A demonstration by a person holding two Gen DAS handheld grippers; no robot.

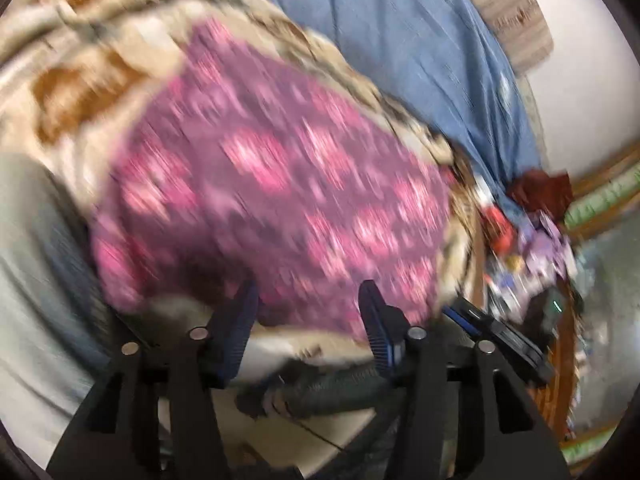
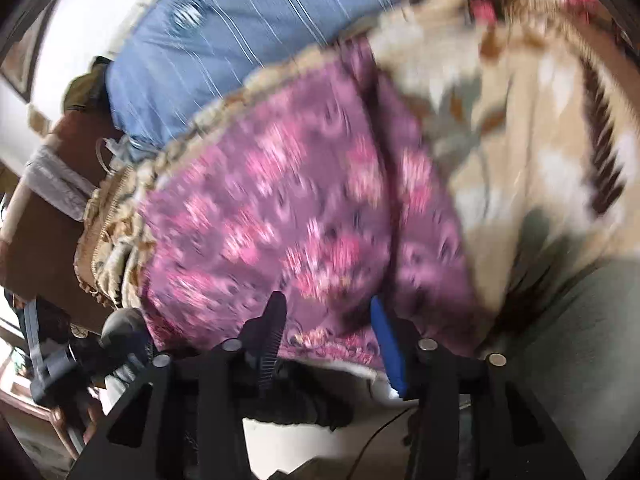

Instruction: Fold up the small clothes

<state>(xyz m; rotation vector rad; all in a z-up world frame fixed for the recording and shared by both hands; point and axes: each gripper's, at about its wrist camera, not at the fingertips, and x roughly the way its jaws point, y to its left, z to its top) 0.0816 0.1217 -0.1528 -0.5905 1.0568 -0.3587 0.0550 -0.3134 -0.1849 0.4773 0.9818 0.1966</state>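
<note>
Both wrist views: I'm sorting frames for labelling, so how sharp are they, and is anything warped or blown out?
Left wrist view: strong motion blur smears the purple floral garment; gripper fingers stay fairly crisp; fisheye bends the edges. Right wrist view: same streaked blur on the garment; the white wall at upper left is overexposed.

Purple garment, pink floral print, mid-frame, blurred. Beige blanket upper left, orange-brown patches, possibly dark zigzag border. Blue sheet upper right, thin pale stripes. Gripper fingers blue and black, lower frame.
</note>
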